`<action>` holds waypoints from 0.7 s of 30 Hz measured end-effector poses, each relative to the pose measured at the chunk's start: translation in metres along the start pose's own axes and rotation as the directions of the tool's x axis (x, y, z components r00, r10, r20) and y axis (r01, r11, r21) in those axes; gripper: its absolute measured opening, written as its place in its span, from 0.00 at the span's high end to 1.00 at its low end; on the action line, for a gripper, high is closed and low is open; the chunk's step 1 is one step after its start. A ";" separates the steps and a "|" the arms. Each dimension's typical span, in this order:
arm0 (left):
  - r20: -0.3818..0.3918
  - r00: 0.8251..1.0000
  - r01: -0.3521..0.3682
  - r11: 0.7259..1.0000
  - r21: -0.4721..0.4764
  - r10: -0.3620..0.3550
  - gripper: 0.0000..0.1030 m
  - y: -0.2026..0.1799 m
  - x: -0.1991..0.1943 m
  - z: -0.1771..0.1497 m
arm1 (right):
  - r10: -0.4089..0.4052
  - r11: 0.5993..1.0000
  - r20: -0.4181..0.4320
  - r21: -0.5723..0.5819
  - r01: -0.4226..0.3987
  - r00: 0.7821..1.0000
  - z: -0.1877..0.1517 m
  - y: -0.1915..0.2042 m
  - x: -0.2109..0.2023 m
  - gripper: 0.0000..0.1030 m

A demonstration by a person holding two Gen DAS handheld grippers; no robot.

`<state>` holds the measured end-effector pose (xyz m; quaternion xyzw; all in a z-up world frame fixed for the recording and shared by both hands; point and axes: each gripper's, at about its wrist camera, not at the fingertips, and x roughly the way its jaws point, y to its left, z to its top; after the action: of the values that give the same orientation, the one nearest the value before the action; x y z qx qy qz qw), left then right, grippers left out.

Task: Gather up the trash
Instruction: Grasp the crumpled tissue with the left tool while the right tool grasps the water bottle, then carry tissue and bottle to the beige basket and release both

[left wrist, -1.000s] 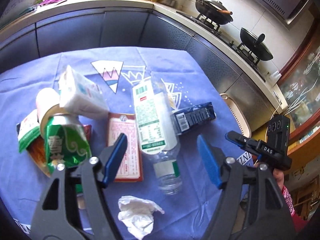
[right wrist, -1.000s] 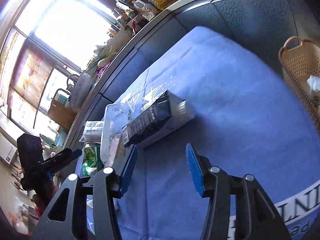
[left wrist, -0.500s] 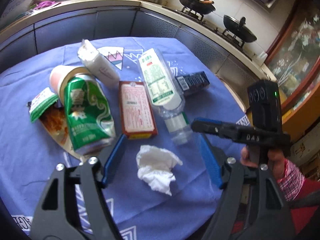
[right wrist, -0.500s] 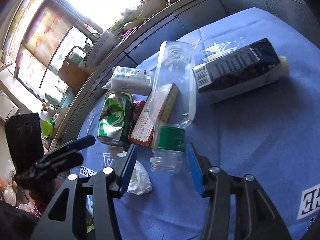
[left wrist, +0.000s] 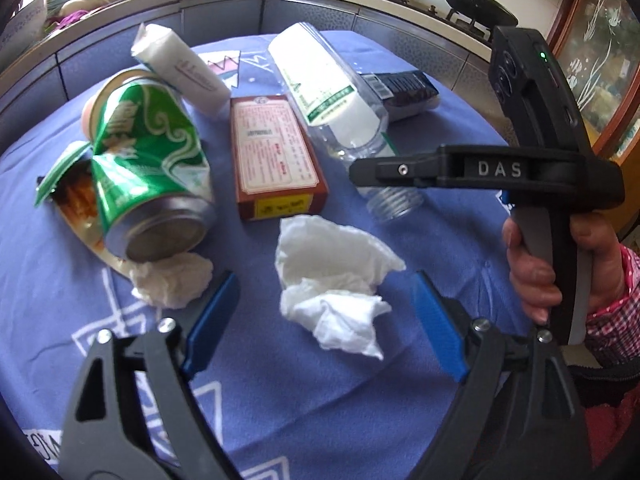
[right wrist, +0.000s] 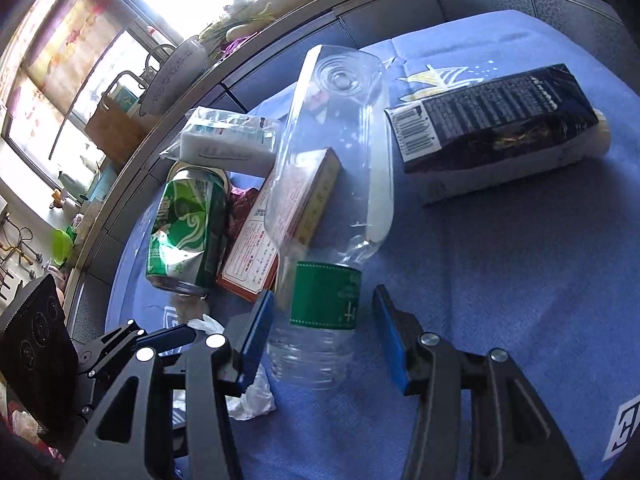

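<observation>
The left gripper (left wrist: 324,330) is spread wide, with a crumpled tissue (left wrist: 334,280) lying on the blue tablecloth (left wrist: 280,400) between its fingers, touching neither. The right gripper (right wrist: 324,338) is also wide open, its fingers flanking the neck end of a clear plastic bottle (right wrist: 332,208) that lies flat. Beyond the bottle lie a red box (right wrist: 276,236), a dented green can (right wrist: 186,232) to its left and a dark carton (right wrist: 496,124) to its right.

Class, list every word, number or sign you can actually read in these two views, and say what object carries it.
"DAS": on the right gripper, seen in the left wrist view.
Green can: large white characters, distorted, unreadable.
Red box: fine print, too small.
Bottle label: blurred.
Dark carton: barcode and print, too small.
Tablecloth: lettering cut off.
</observation>
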<state>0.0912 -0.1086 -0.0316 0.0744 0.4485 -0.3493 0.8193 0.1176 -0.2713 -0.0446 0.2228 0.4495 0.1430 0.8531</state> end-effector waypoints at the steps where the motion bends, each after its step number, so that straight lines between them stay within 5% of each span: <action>1: -0.001 1.000 -0.002 1.000 0.003 0.002 0.21 0.002 0.004 0.000 | 0.012 1.000 -0.004 0.003 -0.012 1.000 0.000 -0.001 0.003 0.50; 3: -0.046 0.999 0.007 1.000 -0.013 -0.008 0.49 0.007 0.017 -0.001 | 0.039 0.999 0.002 0.009 -0.039 0.999 0.000 -0.005 0.003 0.60; 4: -0.026 1.000 0.011 1.000 -0.015 -0.011 0.54 0.008 0.016 -0.001 | 0.042 0.999 -0.002 0.017 -0.042 0.999 -0.001 -0.007 0.003 0.60; 6: -0.035 0.998 0.042 0.999 -0.021 -0.043 0.82 0.010 0.018 -0.002 | 0.053 0.998 0.003 0.022 -0.053 0.999 -0.002 -0.010 0.002 0.61; 14: 0.060 0.990 0.133 0.985 -0.112 -0.127 0.89 0.034 -0.035 0.022 | 0.090 0.996 0.066 -0.014 -0.090 0.994 0.003 -0.004 -0.024 0.61; 21: 0.238 0.971 0.066 0.990 -0.126 -0.035 0.89 0.062 -0.119 0.083 | 0.191 0.979 0.131 0.047 -0.199 0.973 0.016 -0.018 -0.050 0.61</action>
<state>0.1448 -0.0382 0.0990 -0.0335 0.3725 -0.3458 0.8605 0.1038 -0.3136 -0.0105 0.2999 0.3749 0.1981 0.8545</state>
